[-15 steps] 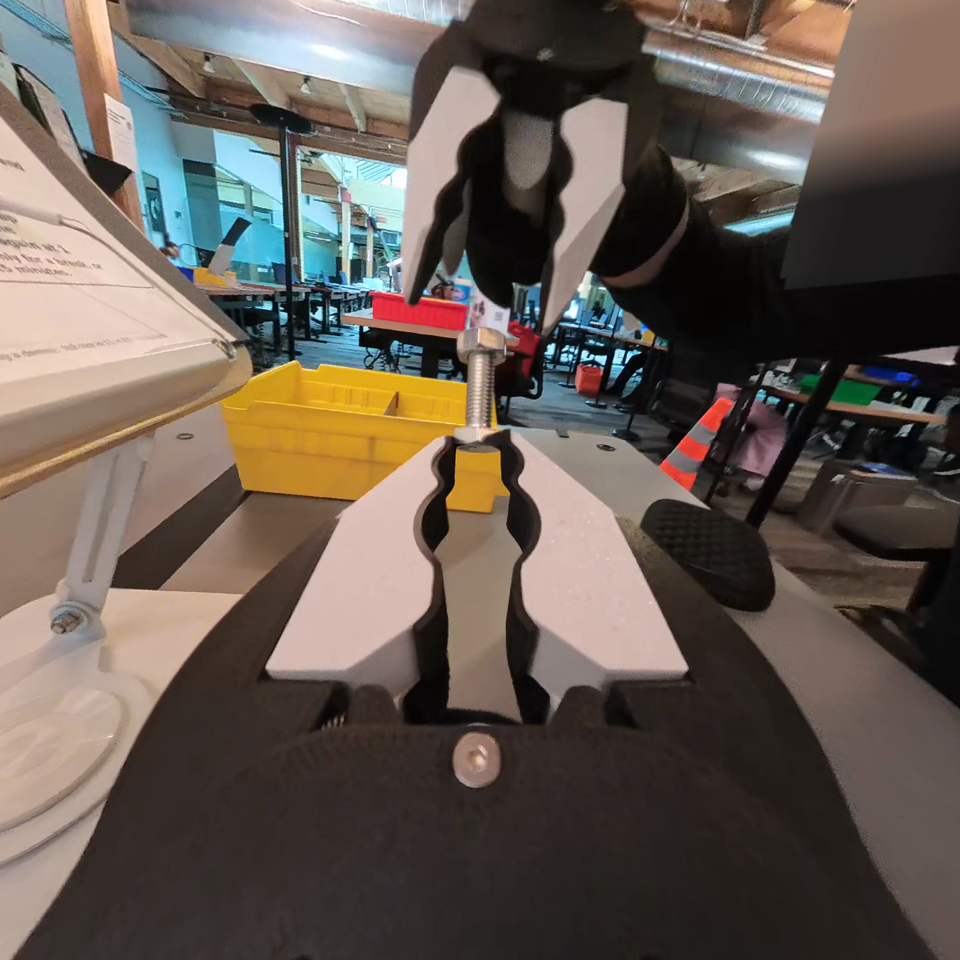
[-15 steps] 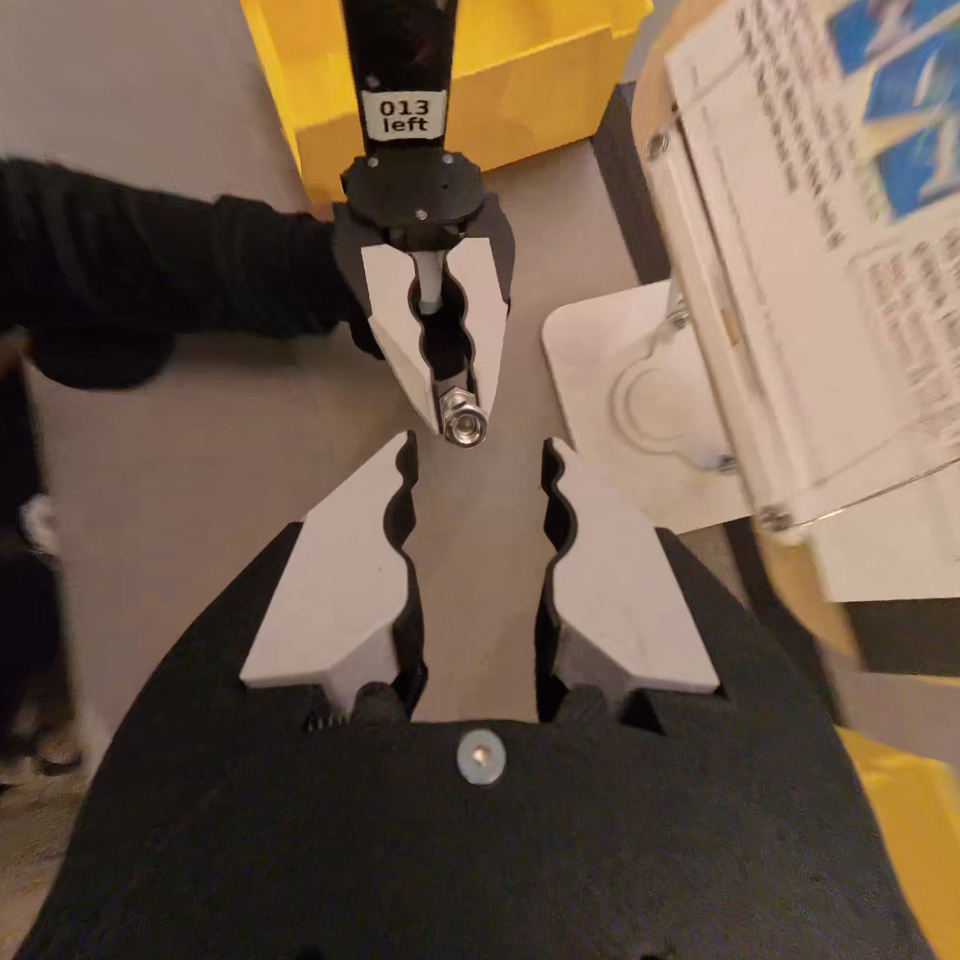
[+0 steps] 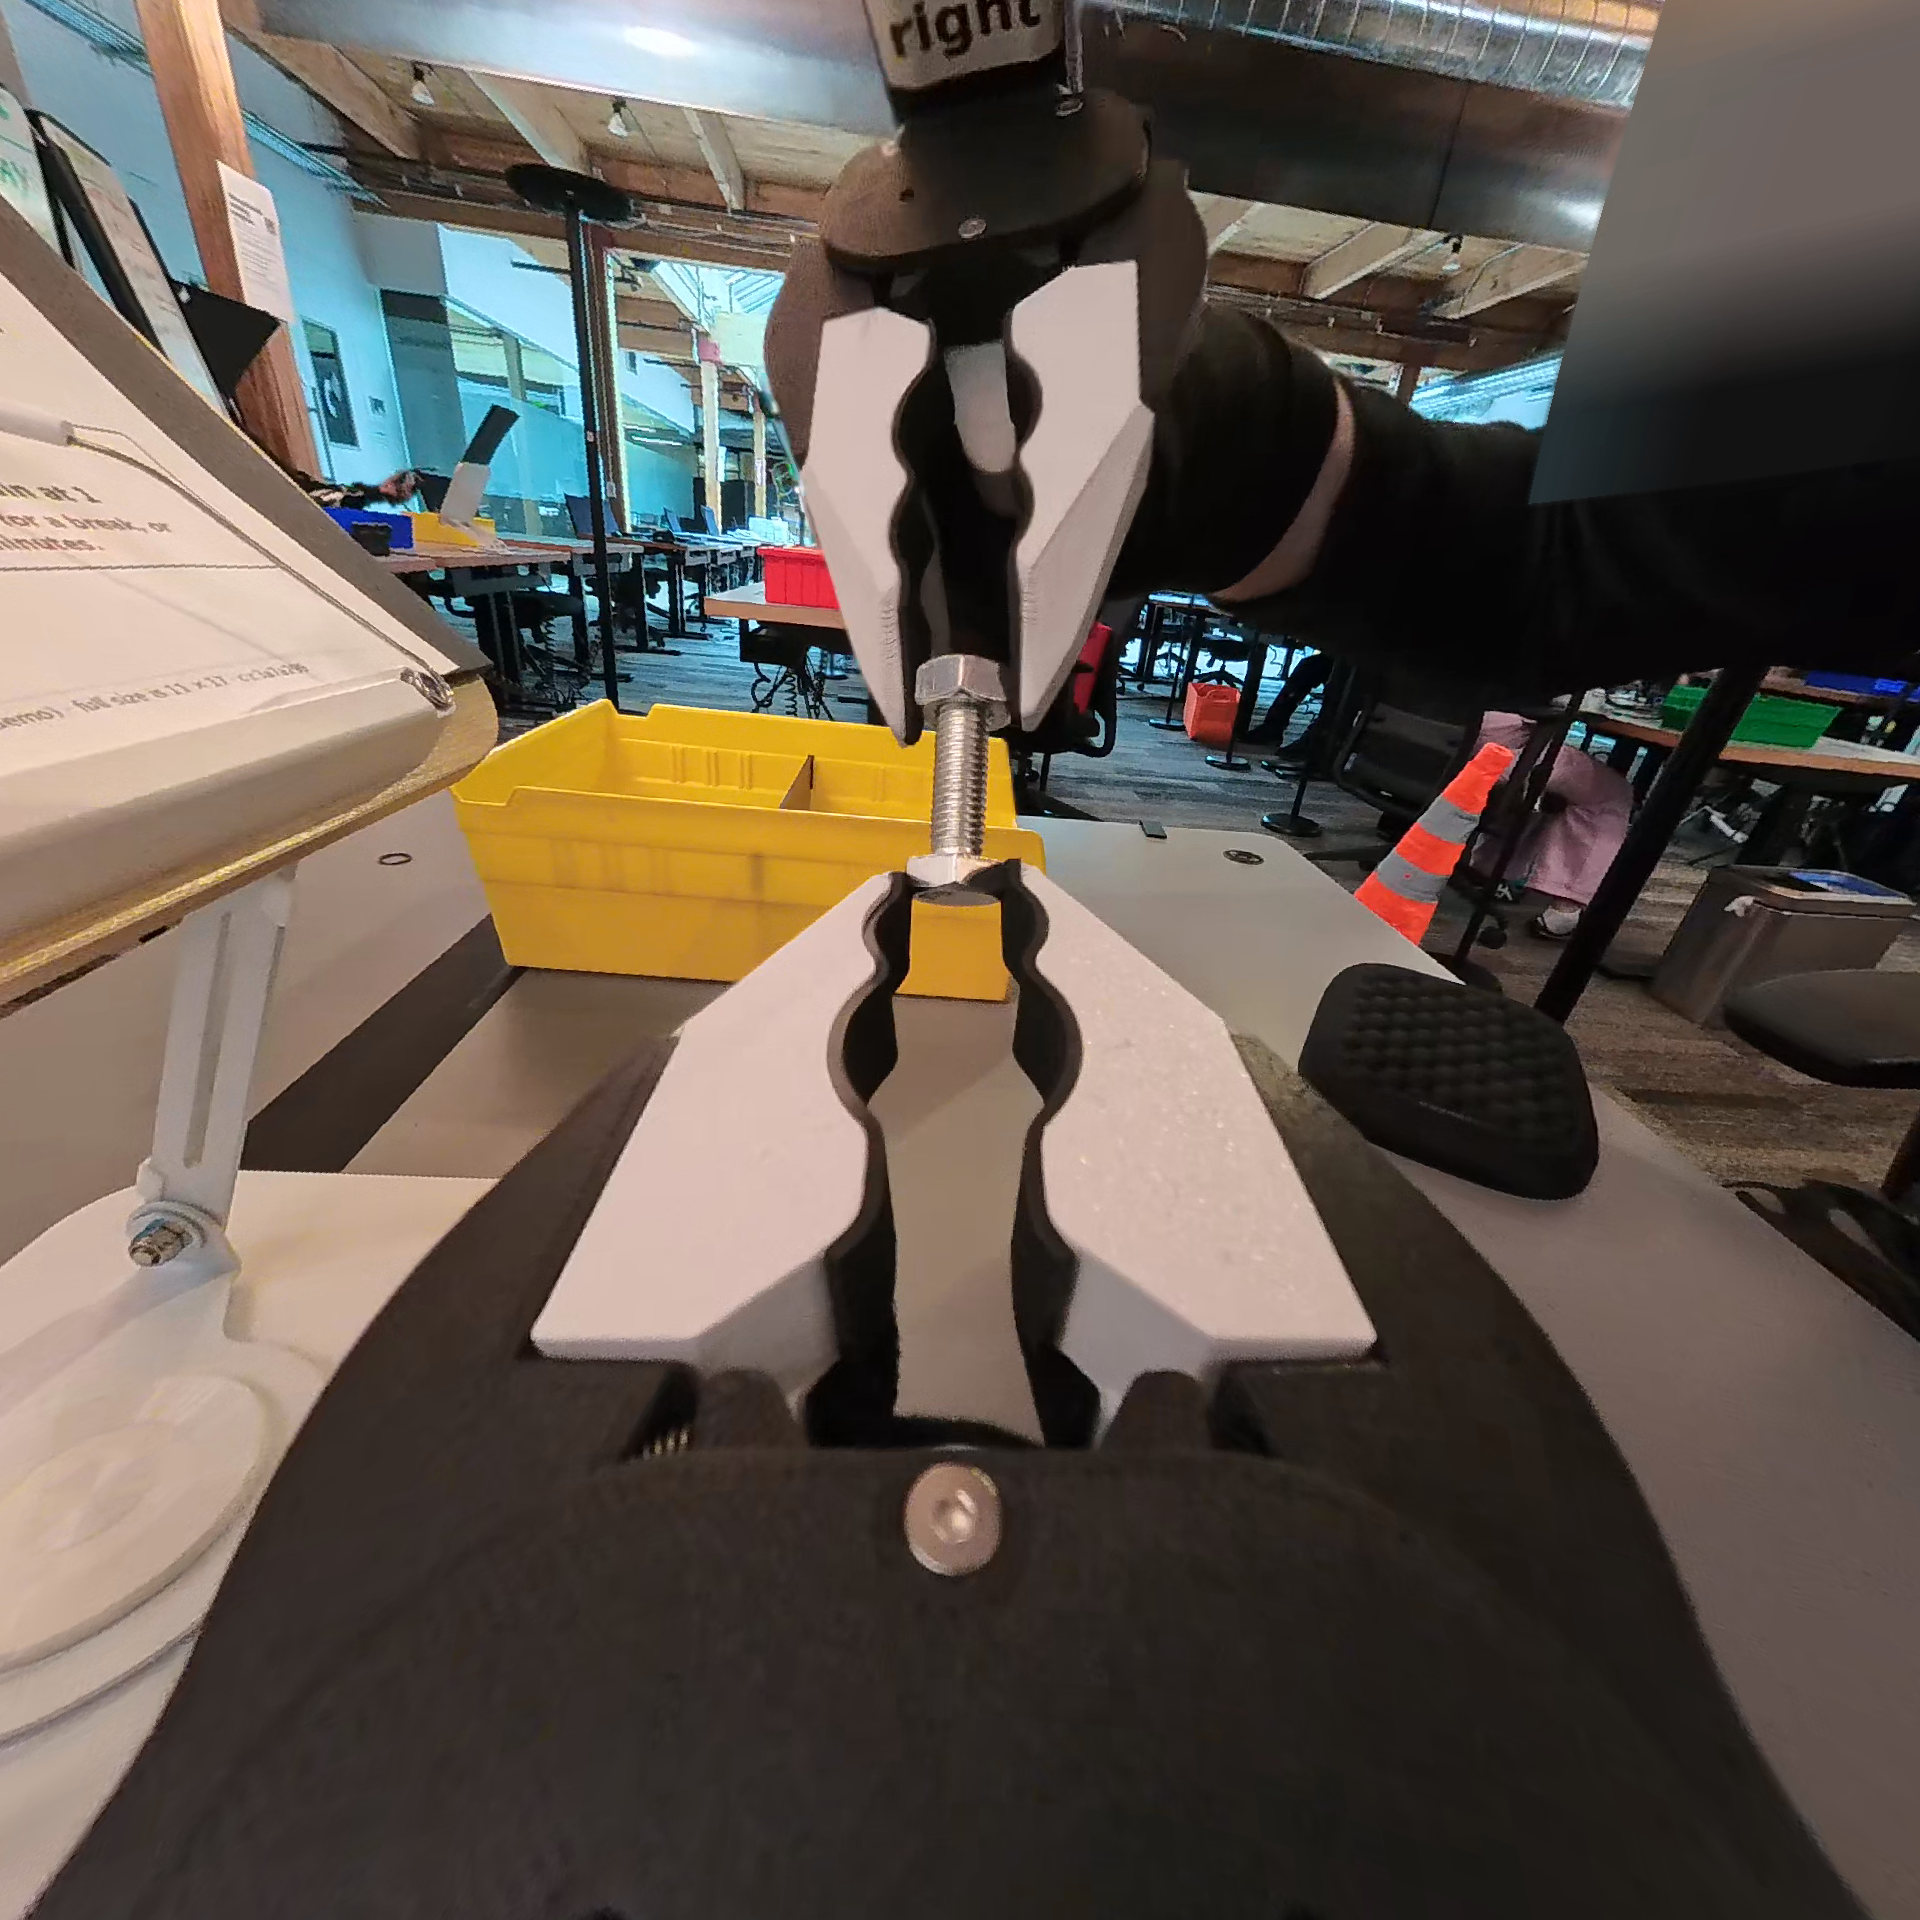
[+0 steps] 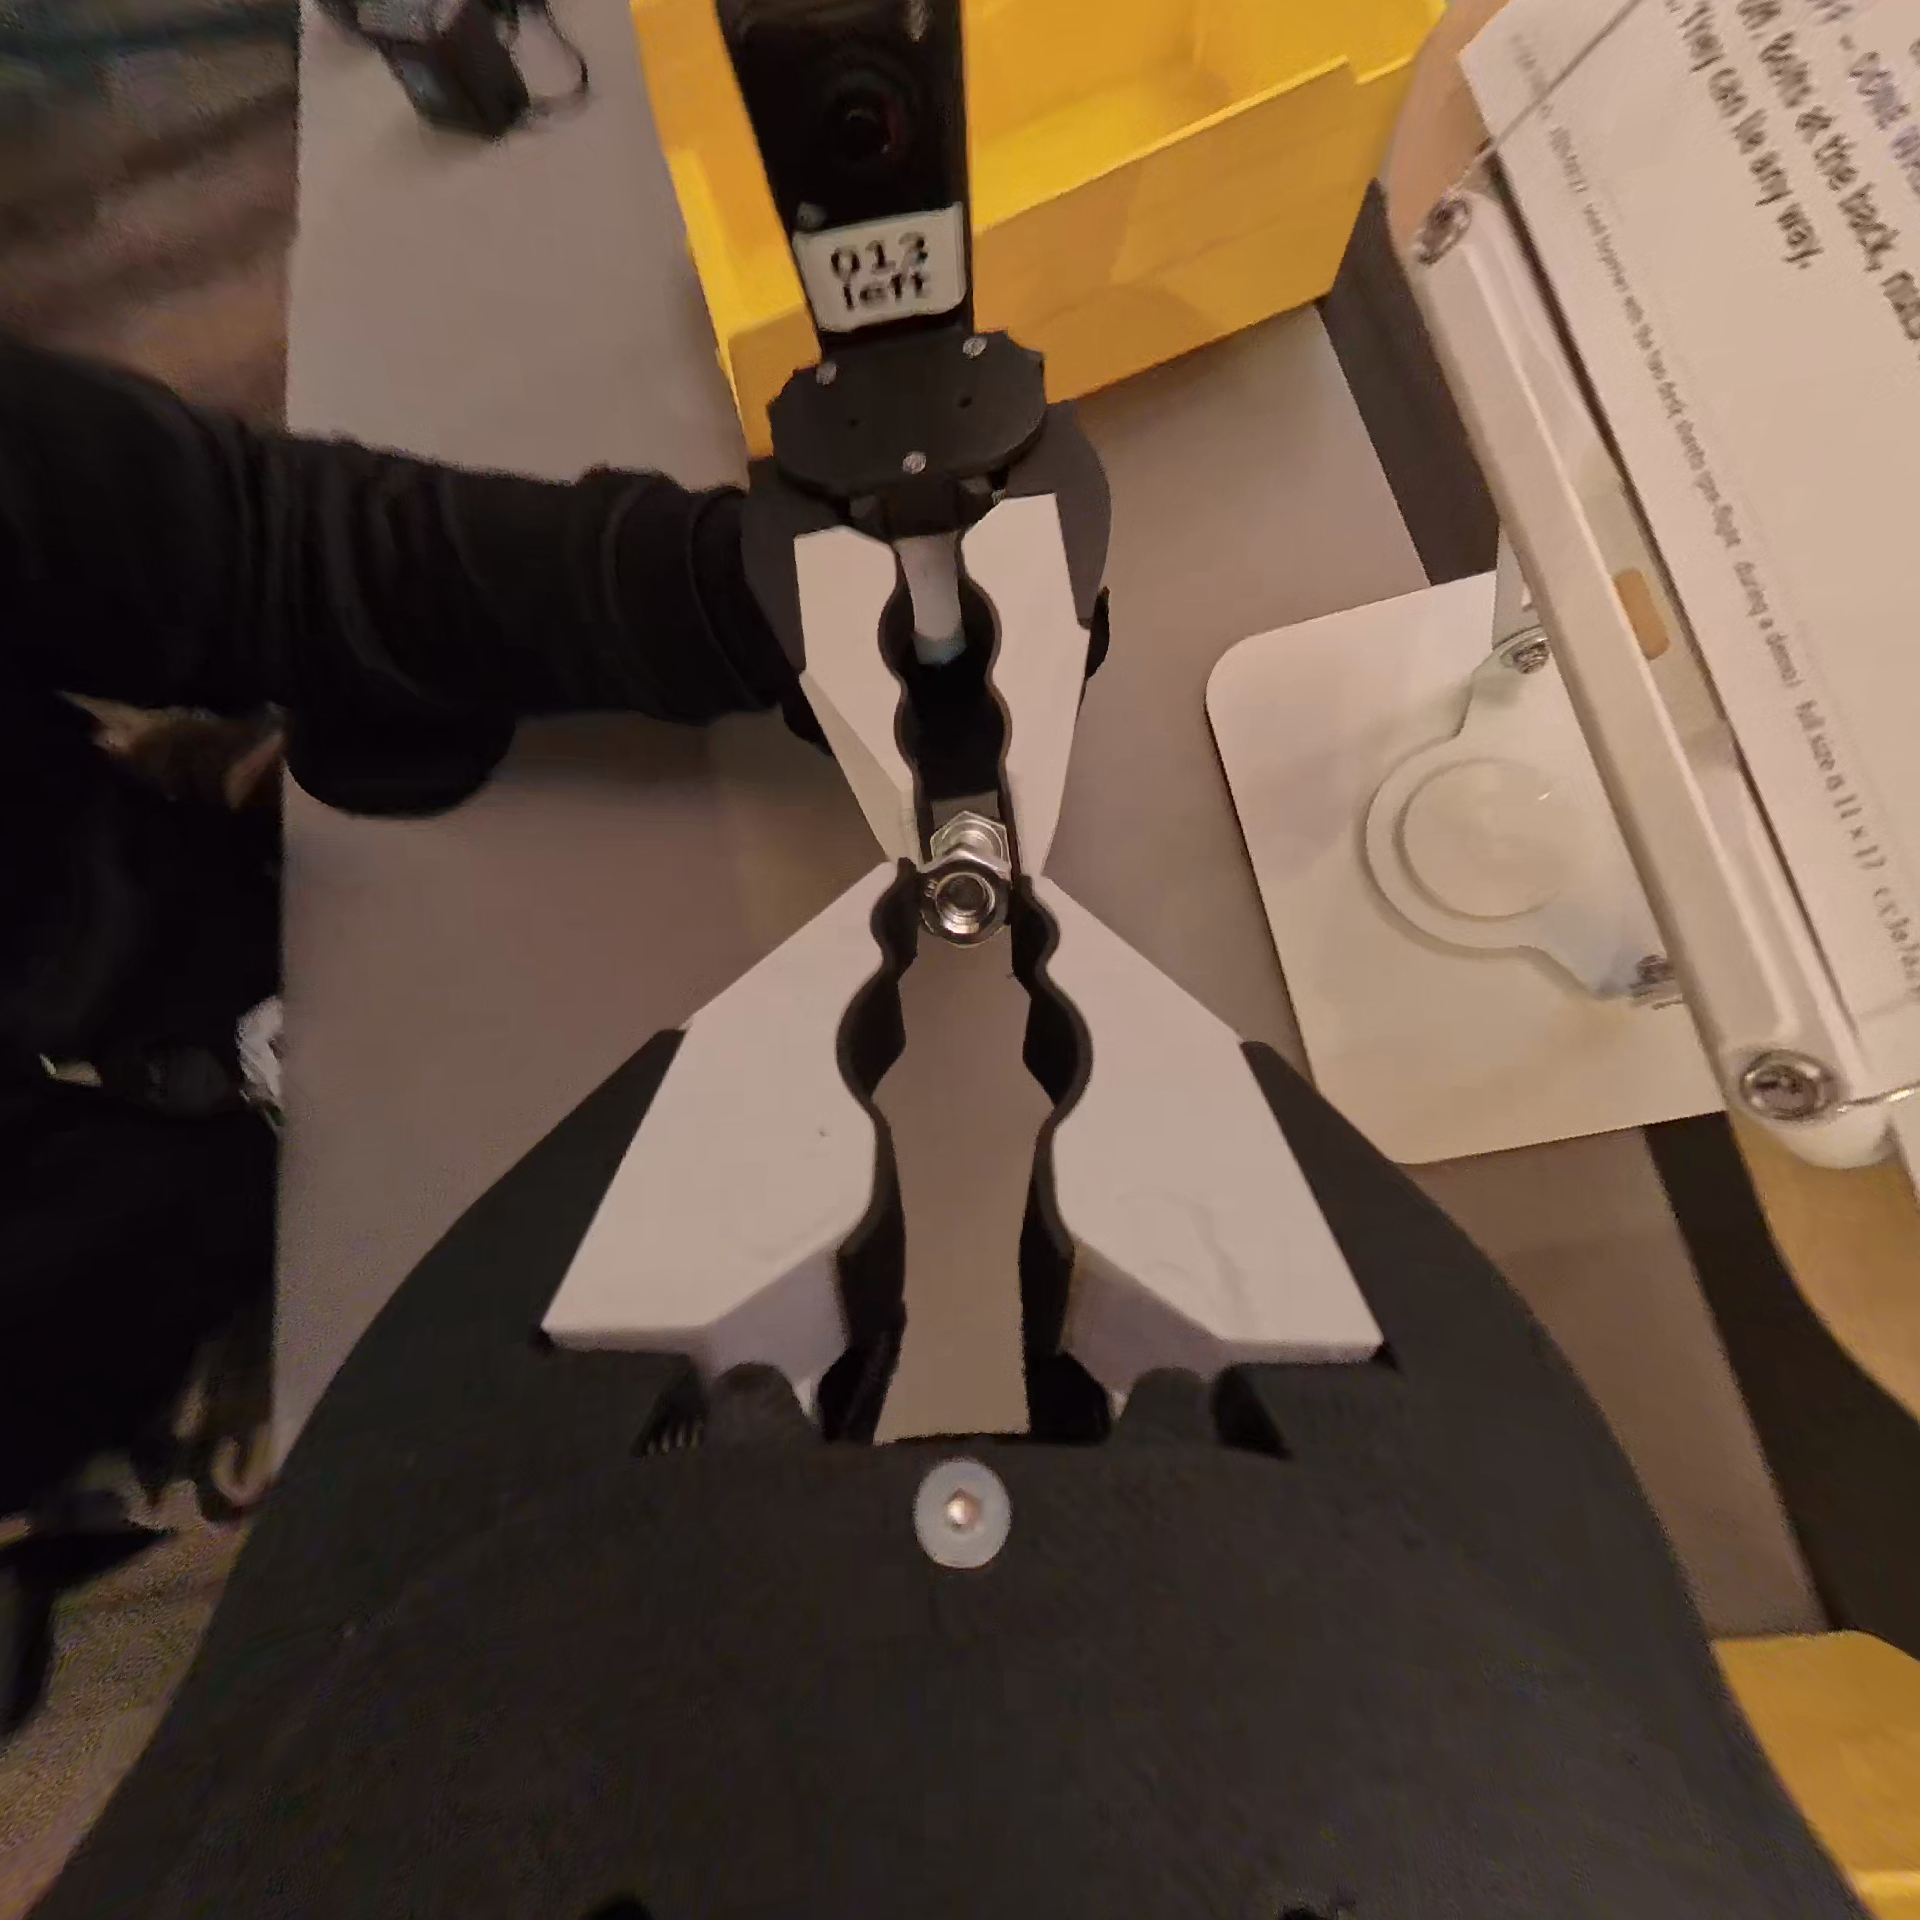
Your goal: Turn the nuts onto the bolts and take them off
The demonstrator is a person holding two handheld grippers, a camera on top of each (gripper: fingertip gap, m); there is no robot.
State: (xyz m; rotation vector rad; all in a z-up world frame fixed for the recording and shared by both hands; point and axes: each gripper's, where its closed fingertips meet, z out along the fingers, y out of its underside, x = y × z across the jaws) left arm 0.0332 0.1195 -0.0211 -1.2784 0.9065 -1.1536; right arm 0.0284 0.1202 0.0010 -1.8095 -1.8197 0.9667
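1. Silver steel shows first in the left wrist view: one bolt [image 3: 958, 784] stands upright, its lower hex end pinched at the very tips of the left tongs [image 3: 951, 883], which are clenched on it.
2. Same view: the right tongs [image 3: 958, 717] come down from above and are closed around the upper hex piece [image 3: 958, 686]; whether that is the nut or the bolt's head is hard to tell here.
3. Behind the bolt sits one yellow bin [image 3: 727, 831] with a divider, near the far edge of the grey tabletop [image 3: 1195, 883]. One black textured pad [image 3: 1449, 1075] lies by the right edge, with open surface between it and the tongs. One white stand [image 3: 197, 1091] holding a printed sheet crowds the left side.
4. Right wrist view: the right tongs [image 4: 961, 894] grip the nut [image 4: 961, 899] seen end-on; the left tongs [image 4: 961, 831] meet them tip to tip, with bare tabletop [image 4: 520, 935] to the left.
5. One white stand base [image 4: 1351, 831] lies just to the right, the yellow bin [image 4: 1195, 208] beyond.
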